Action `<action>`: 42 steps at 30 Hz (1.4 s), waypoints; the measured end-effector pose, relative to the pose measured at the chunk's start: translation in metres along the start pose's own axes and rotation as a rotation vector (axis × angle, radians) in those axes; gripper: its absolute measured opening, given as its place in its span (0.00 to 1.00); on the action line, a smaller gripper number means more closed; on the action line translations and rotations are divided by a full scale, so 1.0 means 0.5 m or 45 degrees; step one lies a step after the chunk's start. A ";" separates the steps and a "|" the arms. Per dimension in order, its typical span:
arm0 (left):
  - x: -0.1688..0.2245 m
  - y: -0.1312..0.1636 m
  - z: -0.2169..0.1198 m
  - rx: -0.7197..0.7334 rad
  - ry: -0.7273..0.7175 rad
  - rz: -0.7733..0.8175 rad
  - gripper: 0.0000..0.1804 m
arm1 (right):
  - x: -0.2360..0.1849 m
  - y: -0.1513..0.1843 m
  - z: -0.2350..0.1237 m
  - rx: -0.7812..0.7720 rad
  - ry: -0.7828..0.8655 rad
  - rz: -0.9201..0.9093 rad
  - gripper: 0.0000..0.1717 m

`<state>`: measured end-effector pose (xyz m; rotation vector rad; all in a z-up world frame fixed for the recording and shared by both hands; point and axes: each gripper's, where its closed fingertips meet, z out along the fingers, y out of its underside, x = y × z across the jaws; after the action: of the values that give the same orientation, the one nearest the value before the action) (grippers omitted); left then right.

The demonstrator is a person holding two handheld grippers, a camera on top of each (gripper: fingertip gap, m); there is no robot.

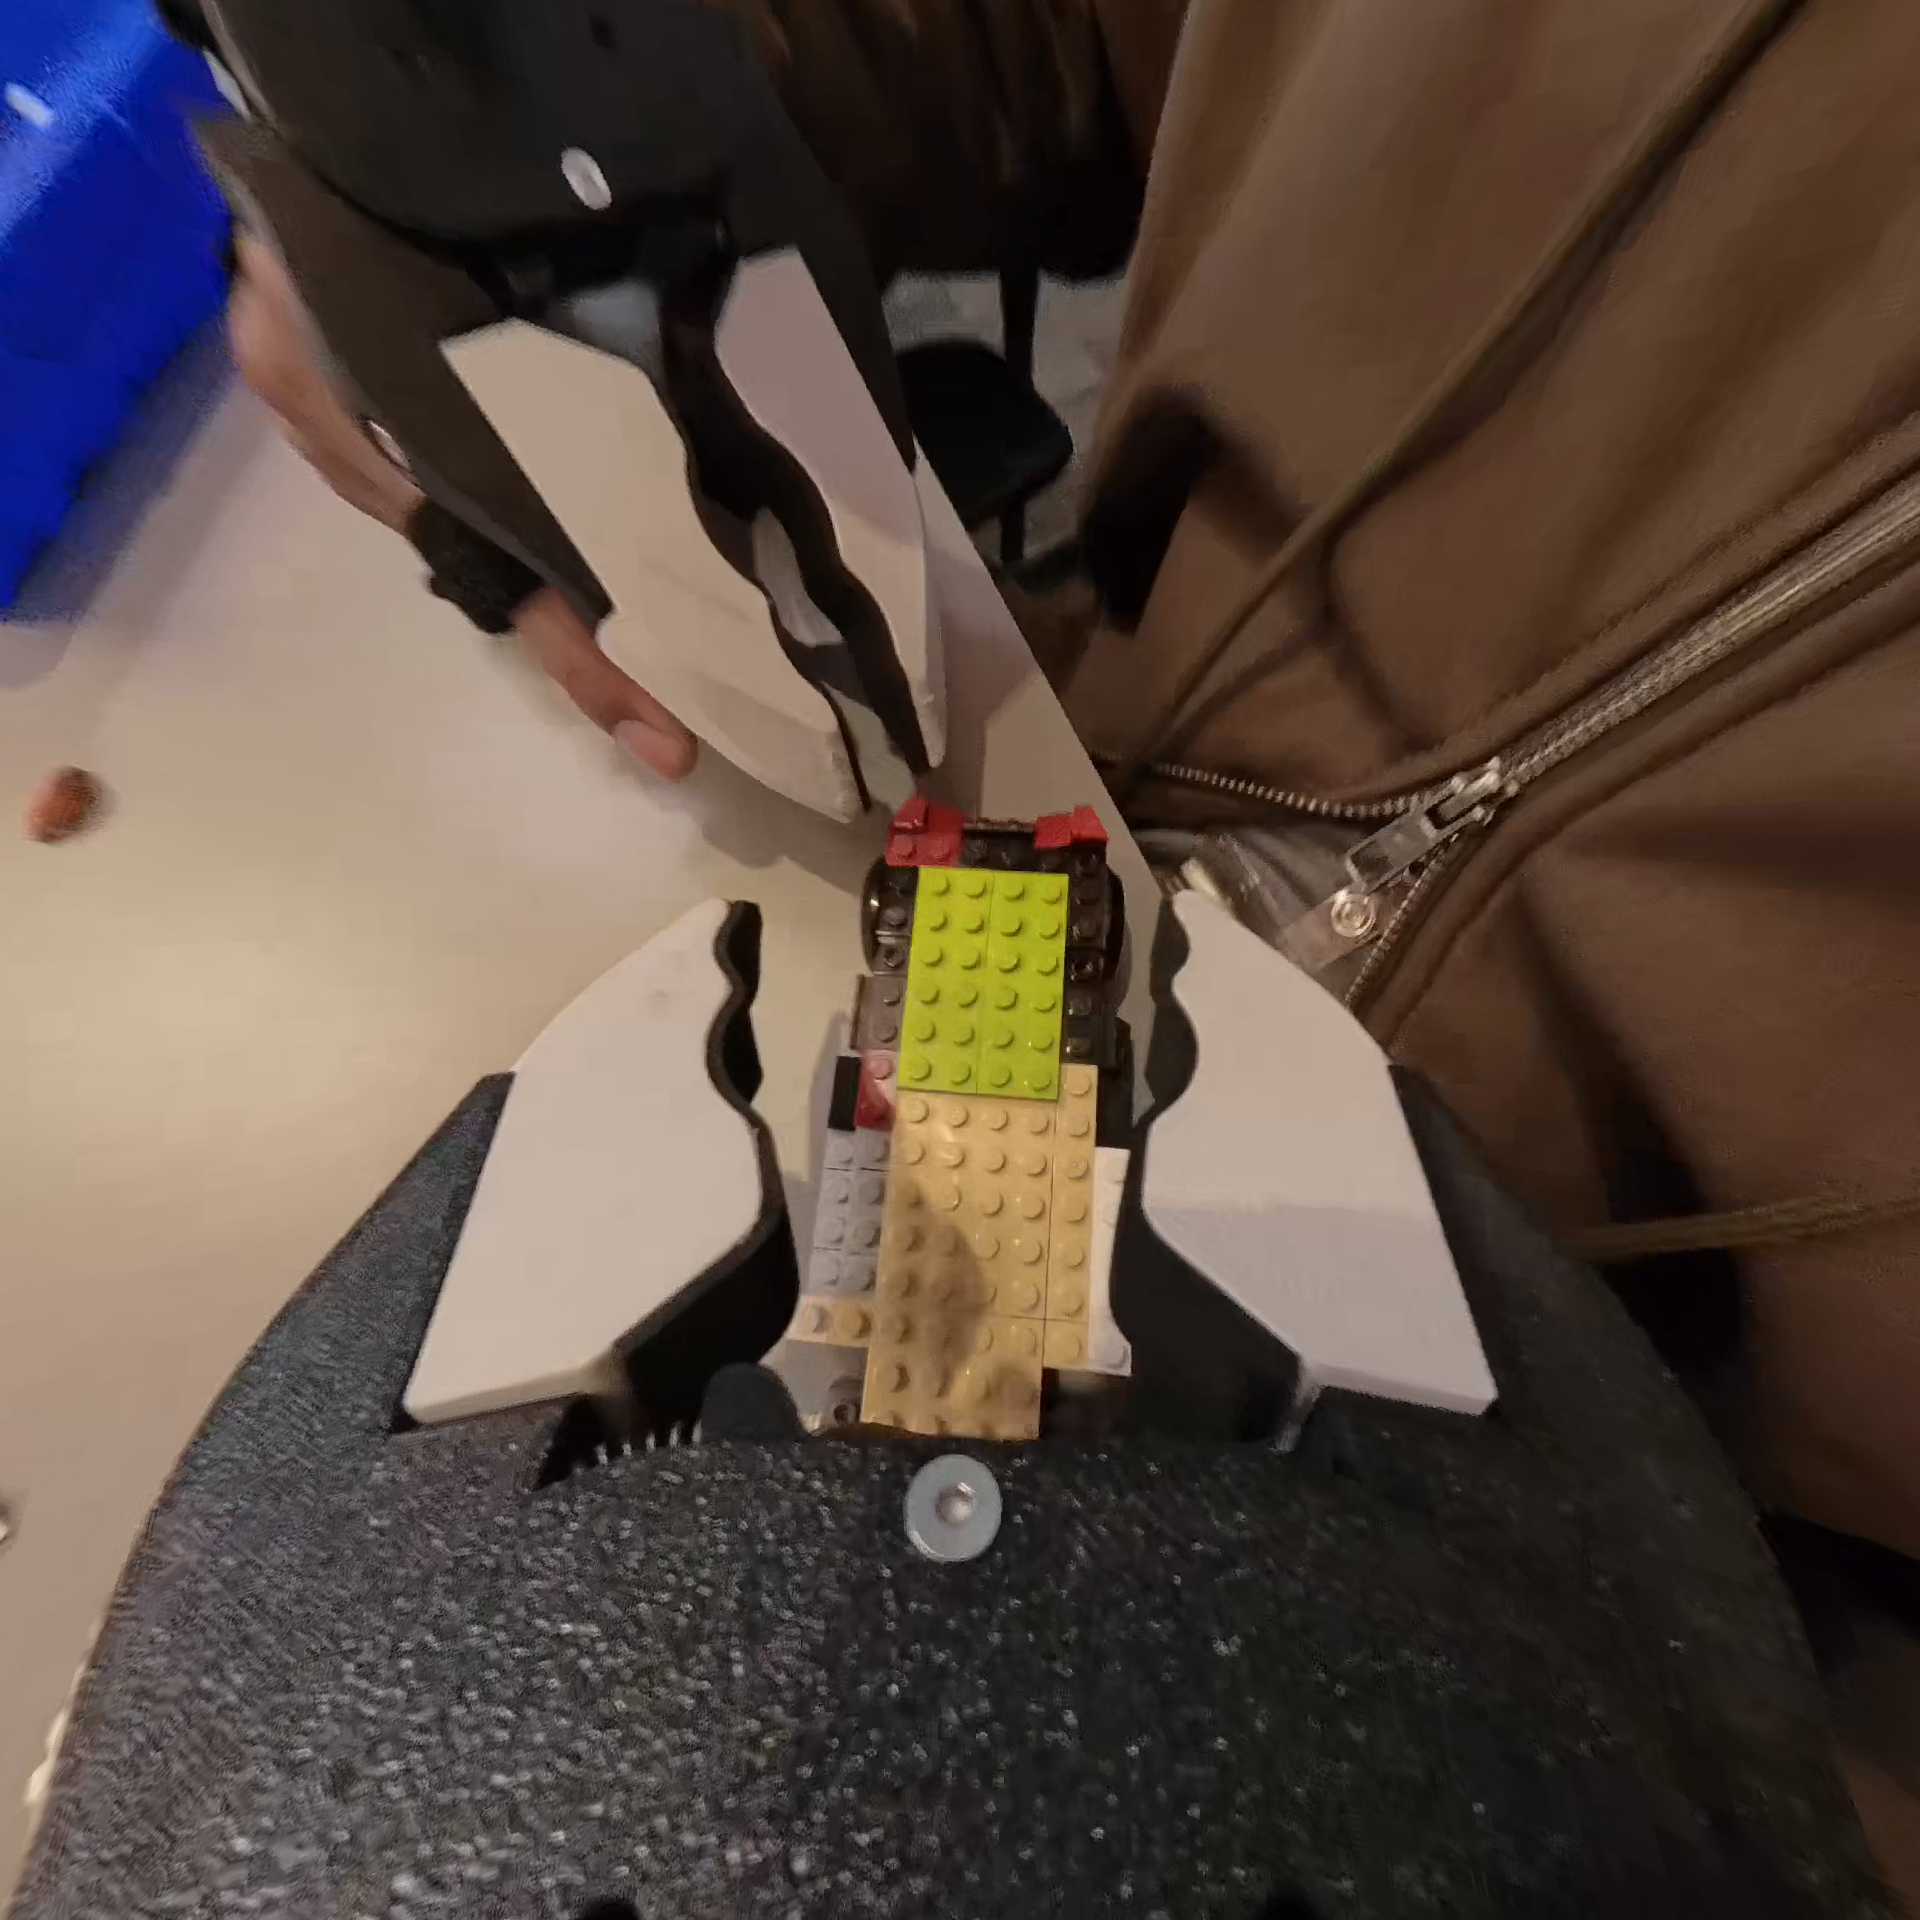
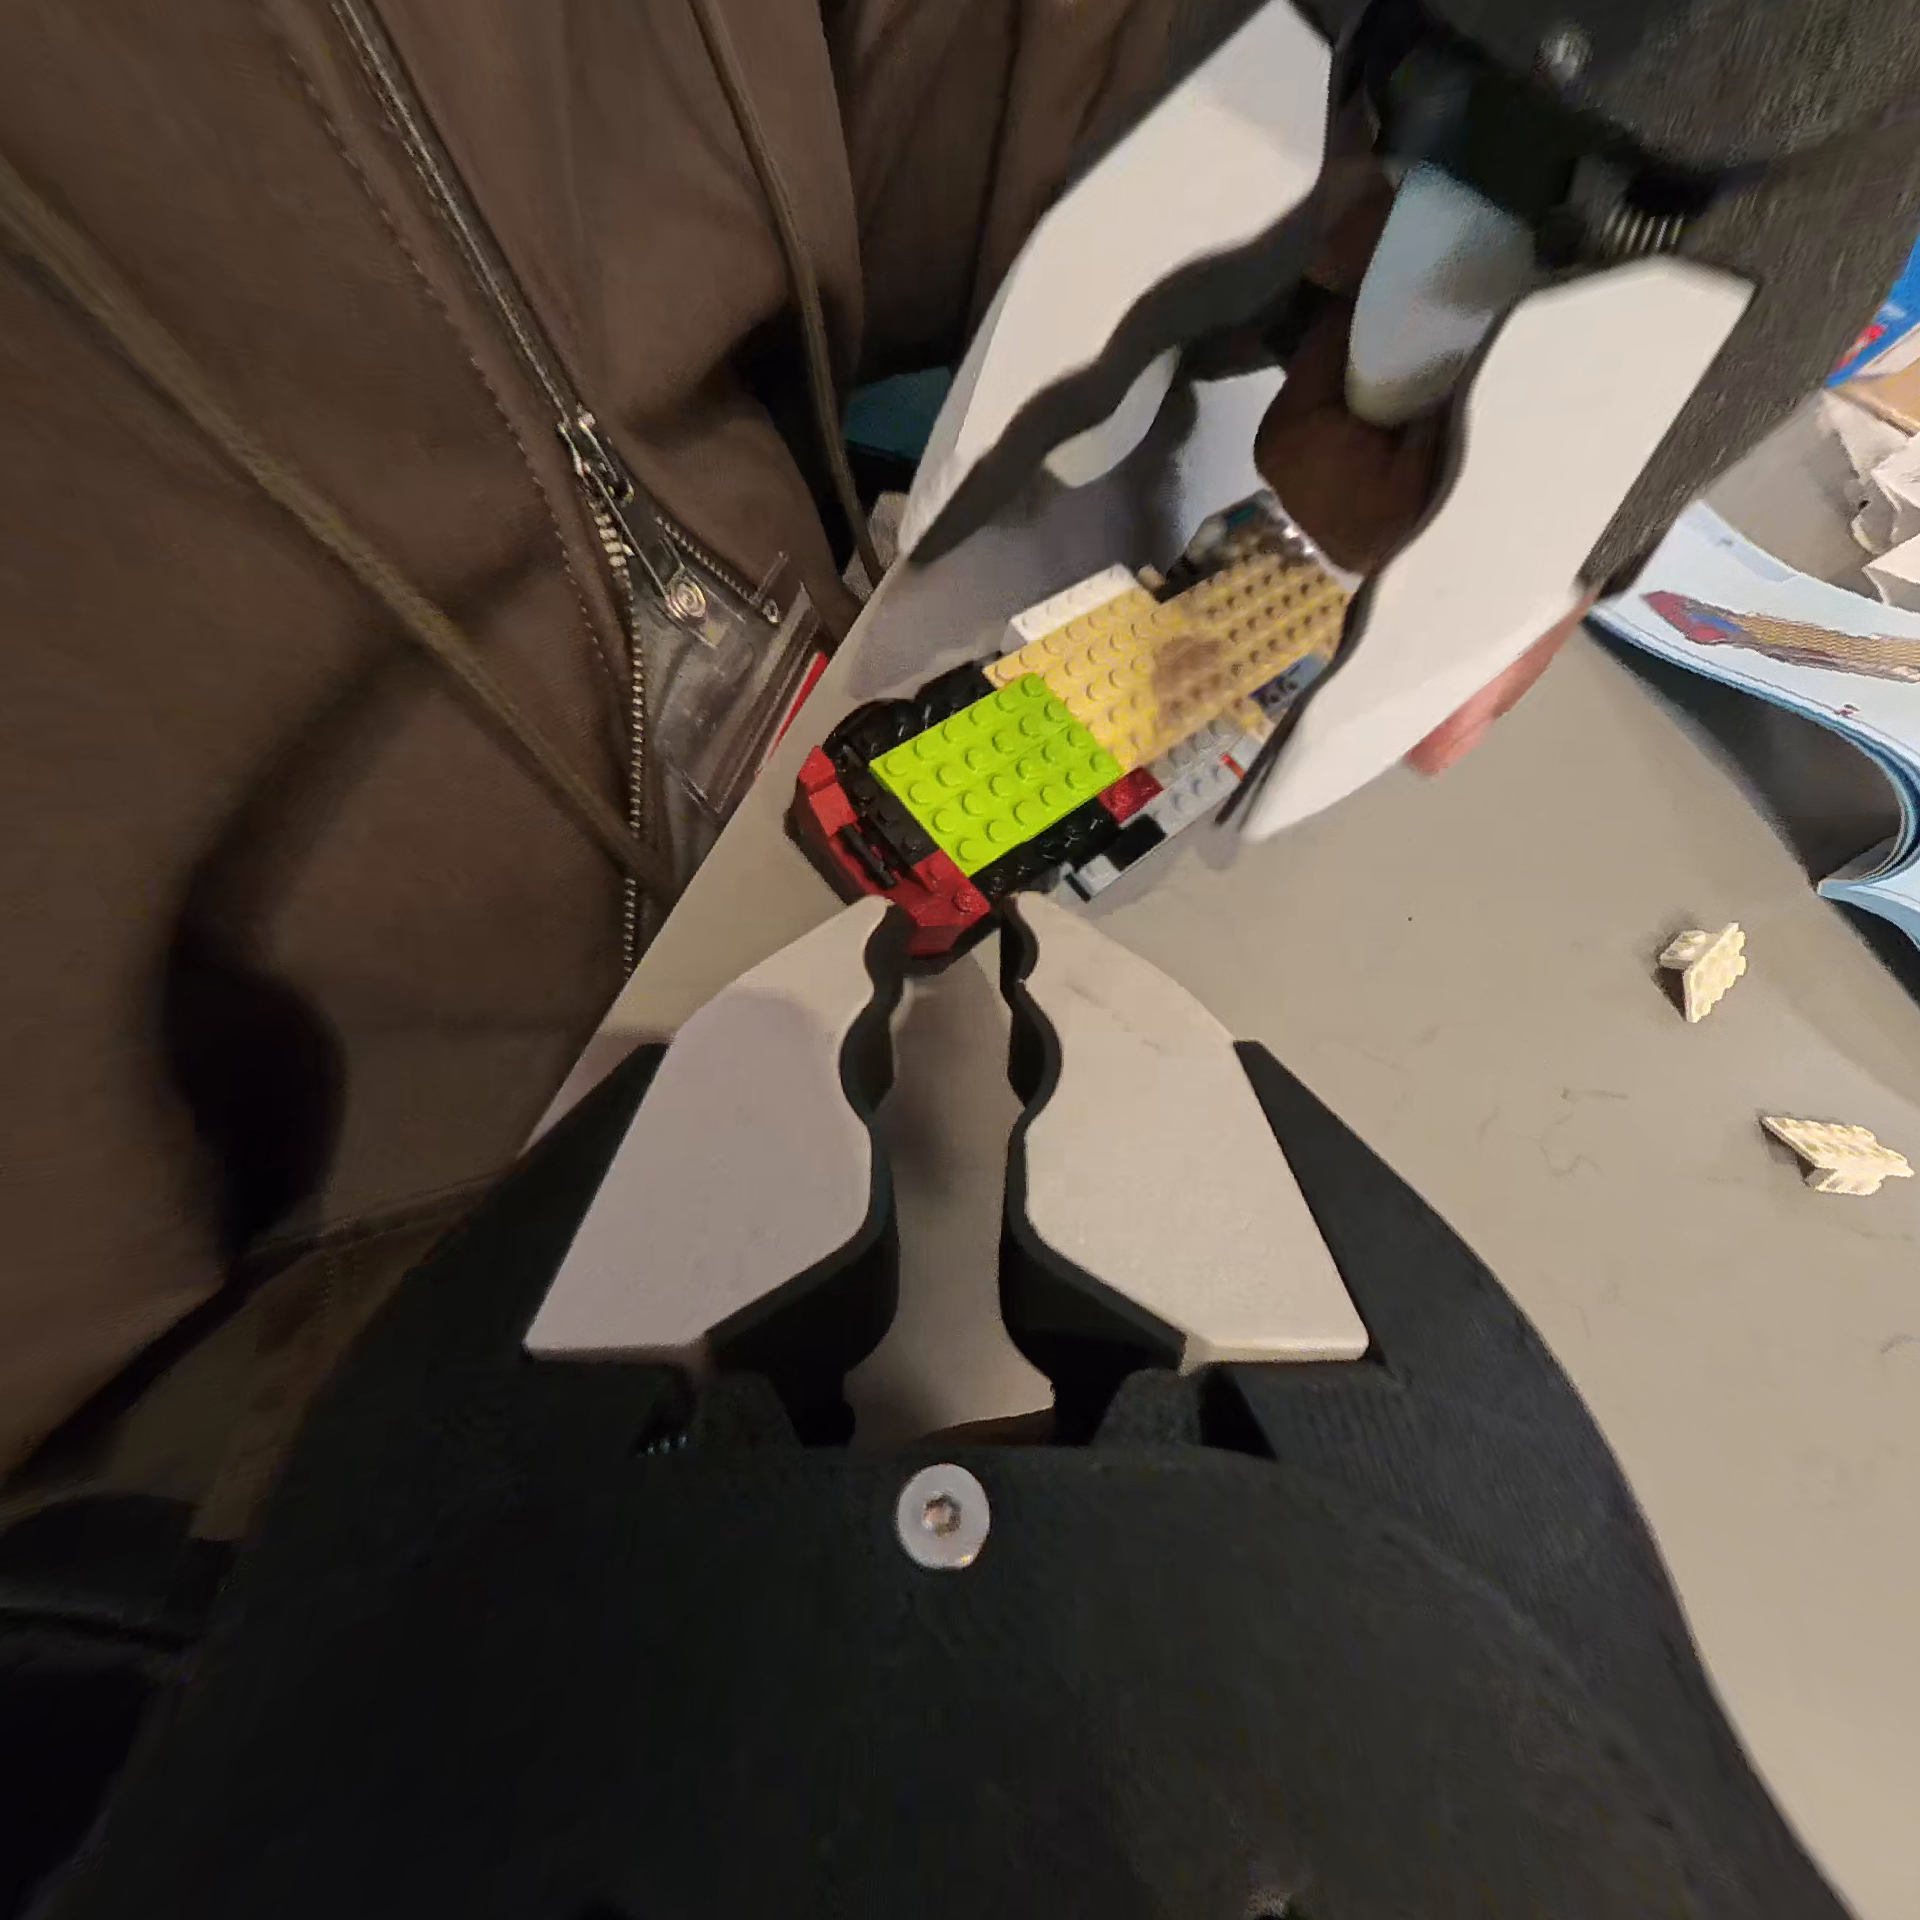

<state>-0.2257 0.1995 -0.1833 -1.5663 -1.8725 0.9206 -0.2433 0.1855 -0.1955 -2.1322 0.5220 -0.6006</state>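
Observation:
A brick model (image 1: 987, 987) with a lime-green plate, tan plates, black sides and red corner pieces lies at the table's edge. It also shows in the right wrist view (image 2: 997, 769). My left gripper (image 1: 951, 909) stands wide around it, and its pads press the model's widest part deep in the jaws. My right gripper (image 2: 942, 920) is closed on a red corner brick (image 2: 940, 920) at the model's end. That brick also shows in the left wrist view (image 1: 920, 831), under the right gripper's tips (image 1: 883, 769). The left gripper (image 2: 1081, 686) shows at the top of the right wrist view.
A person in a brown zipped jacket (image 1: 1507, 623) stands right at the table edge (image 2: 727, 904). Two small cream pieces (image 2: 1704, 982) (image 2: 1839, 1169) lie on the table to the right, with an open booklet (image 2: 1766, 644) behind them. A blue bin (image 1: 94, 312) stands far left. Left and right tips are no more than a few centimetres apart.

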 end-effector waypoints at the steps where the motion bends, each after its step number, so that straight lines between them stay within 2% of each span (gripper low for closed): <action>1: -0.004 -0.014 -0.020 0.051 -0.037 0.005 0.42 | 0.002 -0.003 -0.007 0.024 -0.002 0.026 0.12; 4: -0.029 -0.028 -0.124 0.157 -0.222 -0.007 0.44 | 0.029 -0.002 -0.027 0.034 0.044 0.073 0.13; 6: -0.068 -0.005 -0.225 0.190 -0.405 -0.056 0.44 | 0.066 0.004 -0.030 -0.029 0.104 0.056 0.13; 8: -0.131 0.057 -0.338 0.142 -0.639 -0.148 0.44 | 0.113 0.002 -0.018 -0.105 0.149 0.006 0.14; 10: -0.200 0.151 -0.446 0.077 -0.855 -0.317 0.45 | 0.169 -0.006 0.011 -0.179 0.179 -0.072 0.14; 13: -0.259 0.277 -0.533 0.189 -0.965 -0.626 0.45 | 0.271 -0.017 0.077 -0.260 0.244 -0.189 0.16; 15: -0.264 0.337 -0.536 0.299 -0.961 -0.742 0.42 | 0.330 -0.028 0.129 -0.245 0.274 -0.213 0.16; 16: -0.256 0.372 -0.524 0.270 -0.945 -0.792 0.42 | 0.358 -0.032 0.155 -0.225 0.297 -0.219 0.17; 18: -0.237 0.441 -0.505 0.036 -0.950 -0.825 0.45 | 0.404 -0.038 0.203 -0.170 0.346 -0.234 0.17; 20: -0.222 0.469 -0.497 -0.051 -0.937 -0.825 0.45 | 0.435 -0.031 0.241 -0.171 0.369 -0.272 0.18; 24: -0.204 0.451 -0.498 -0.008 -0.851 -0.839 0.44 | 0.467 -0.038 0.282 -0.147 0.395 -0.319 0.19; 28: -0.183 0.461 -0.498 -0.063 -0.816 -0.847 0.43 | 0.473 -0.037 0.301 -0.178 0.385 -0.348 0.19; 42: -0.160 0.472 -0.440 -0.199 -0.676 -0.851 0.39 | 0.486 -0.032 0.310 -0.278 0.475 -0.333 0.15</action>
<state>0.1036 0.1804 -0.2253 -0.6798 -2.6464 0.9314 0.0432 0.1547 -0.2084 -2.3246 0.5317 -1.1487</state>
